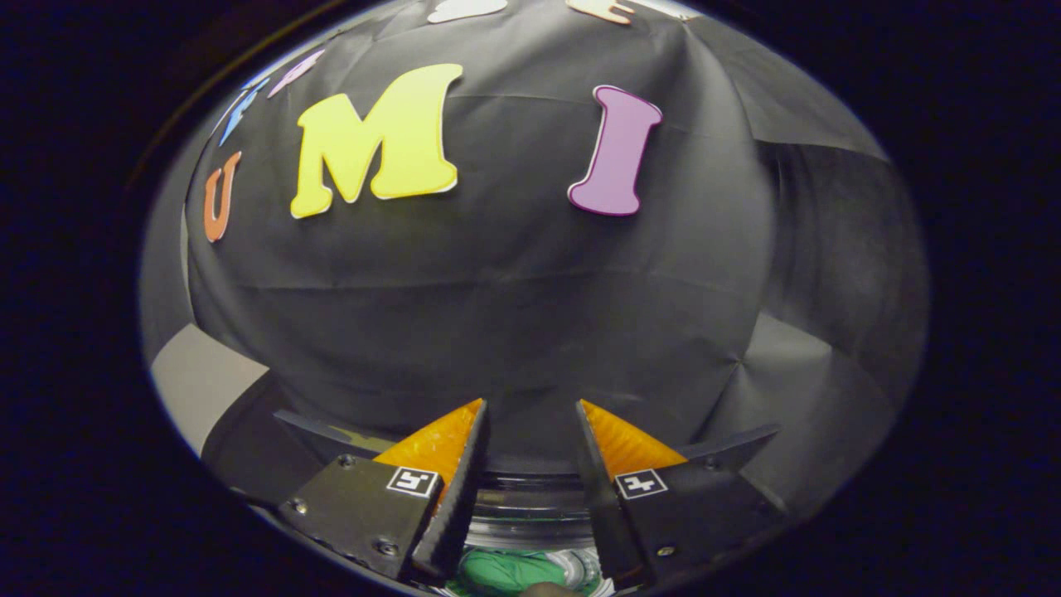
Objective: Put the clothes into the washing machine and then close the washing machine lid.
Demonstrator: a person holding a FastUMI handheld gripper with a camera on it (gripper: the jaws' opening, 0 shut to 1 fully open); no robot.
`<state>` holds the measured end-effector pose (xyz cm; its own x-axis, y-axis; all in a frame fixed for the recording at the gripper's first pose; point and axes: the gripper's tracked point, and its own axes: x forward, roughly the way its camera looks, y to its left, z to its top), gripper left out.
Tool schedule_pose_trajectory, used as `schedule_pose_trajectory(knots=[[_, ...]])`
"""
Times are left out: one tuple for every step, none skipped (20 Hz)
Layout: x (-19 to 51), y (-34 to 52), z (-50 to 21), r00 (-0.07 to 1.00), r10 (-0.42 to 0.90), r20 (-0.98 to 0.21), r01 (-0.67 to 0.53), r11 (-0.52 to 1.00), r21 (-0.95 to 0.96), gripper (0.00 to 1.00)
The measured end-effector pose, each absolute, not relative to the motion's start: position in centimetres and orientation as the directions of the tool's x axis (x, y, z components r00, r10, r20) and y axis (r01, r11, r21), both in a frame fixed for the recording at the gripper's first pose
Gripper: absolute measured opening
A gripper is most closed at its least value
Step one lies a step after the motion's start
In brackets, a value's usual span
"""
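Claw point(530, 414) first: its two fingers stand moderately apart with nothing between them, the gap pointing at the black cloth wall point(514, 315) rather than at any load. Down at six o'clock, below the fingertips and close to the claw's body, one green garment point(506, 570) lies bunched inside the round opening of the washing machine point(530, 518), whose shiny rim curves just ahead of it at twelve o'clock. So the one piece of clothing I can count seems to be in the drum, and the lid looks like the job in hand, though I can't make out a lid from here. To do that well, I'd tip the claw down until the rim and lid come into sight, check no cloth hangs over the edge, then press the lid squarely. A pale floor patch point(195, 381) shows at nine o'clock.
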<state>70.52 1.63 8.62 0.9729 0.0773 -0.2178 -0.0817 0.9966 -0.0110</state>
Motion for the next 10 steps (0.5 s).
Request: schedule_pose_trajectory(knots=[[70.6,1.6,8.5,0.976,0.075,-0.206,-0.077,0.997,-0.004,0.64],[70.6,1.6,8.6,0.978,0.072,-0.194,-0.074,0.997,-0.003,0.64],[70.5,1.4,8.6,0.981,0.07,-0.18,-0.072,0.997,-0.003,0.64],[70.5,1.4,8.6,0.984,0.07,-0.162,-0.071,0.997,0.0,0.64],[70.4,1.5,8.8,0.988,0.073,-0.137,-0.074,0.997,-0.002,0.64],[70.2,1.4,8.9,0.991,0.076,-0.11,-0.077,0.997,-0.004,0.64],[69.9,1.4,8.9,0.993,0.078,-0.085,-0.078,0.997,-0.002,0.64],[69.6,1.4,8.9,0.995,0.079,-0.064,-0.08,0.997,0.001,0.64],[69.5,1.3,8.8,0.996,0.081,-0.046,-0.08,0.997,0.005,0.64],[69.3,1.3,8.9,0.996,0.081,-0.033,-0.081,0.997,0.008,0.64]])
